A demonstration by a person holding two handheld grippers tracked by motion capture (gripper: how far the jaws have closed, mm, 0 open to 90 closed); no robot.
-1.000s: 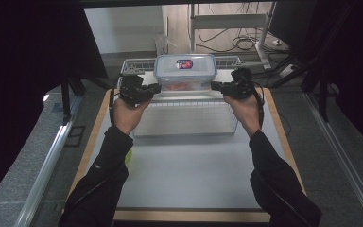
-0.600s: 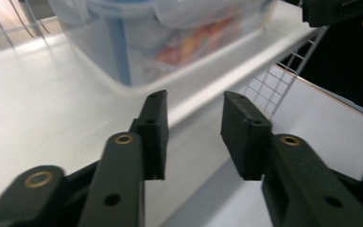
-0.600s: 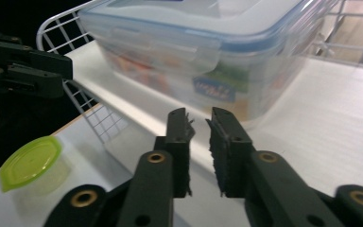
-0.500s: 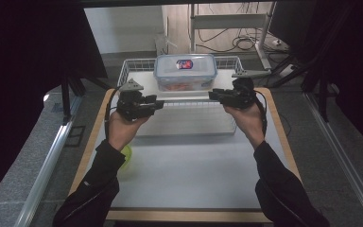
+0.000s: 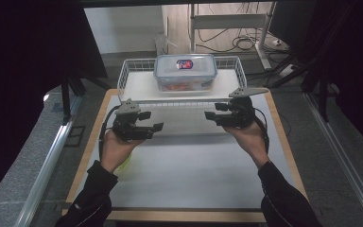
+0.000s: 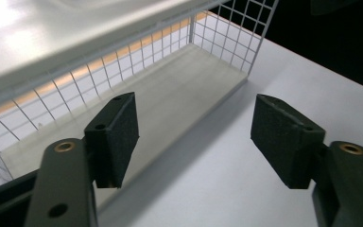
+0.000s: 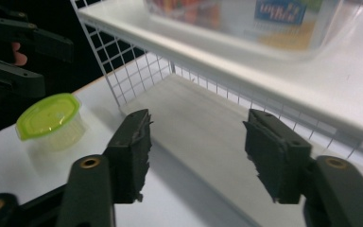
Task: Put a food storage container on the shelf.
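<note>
A lidded box (image 5: 185, 72) sits on the wire shelf (image 5: 137, 85).

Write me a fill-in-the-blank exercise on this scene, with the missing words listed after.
1. The clear lidded box sits on the ____ level of the white wire rack.
2. The small round container on the table has a lid coloured ____.
3. The jaws of the left hand-held gripper and of the right hand-held gripper stand ____, holding nothing.
4. The level of the wire rack beneath the box holds ____.

Missing words: top; green; open; nothing
</note>
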